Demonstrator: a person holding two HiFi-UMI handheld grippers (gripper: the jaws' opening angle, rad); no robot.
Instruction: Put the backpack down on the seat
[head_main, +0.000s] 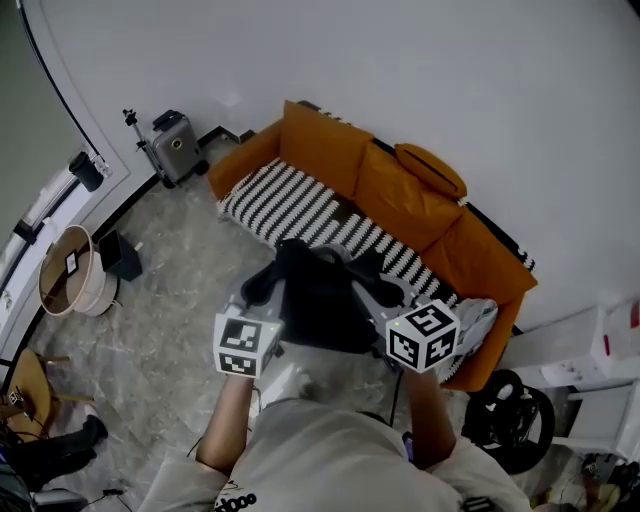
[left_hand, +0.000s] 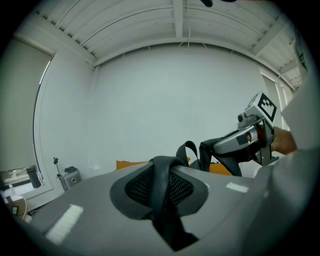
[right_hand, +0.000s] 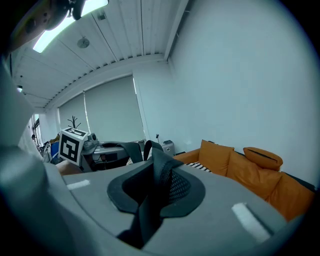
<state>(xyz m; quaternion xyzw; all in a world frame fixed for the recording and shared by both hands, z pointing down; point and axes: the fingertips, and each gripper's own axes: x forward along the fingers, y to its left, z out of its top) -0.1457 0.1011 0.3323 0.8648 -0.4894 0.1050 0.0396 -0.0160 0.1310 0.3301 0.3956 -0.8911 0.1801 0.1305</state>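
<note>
Clamped nearly shut on black straps (left_hand: 170, 230) of backpack (head_main: 320, 300) with left gripper (left_hand: 161, 177) and right gripper (right_hand: 156, 182). Held near striped seat (head_main: 290, 205) of orange sofa (head_main: 400, 190).

Soft, even indoor light — only the ceiling strip lamp (right_hand: 67, 22) glares, in the right gripper view. Both gripper views bow toward black round edges; the left tongs (left_hand: 165, 192) and right tongs (right_hand: 155, 197) look soft up close. Shadows are faint.
</note>
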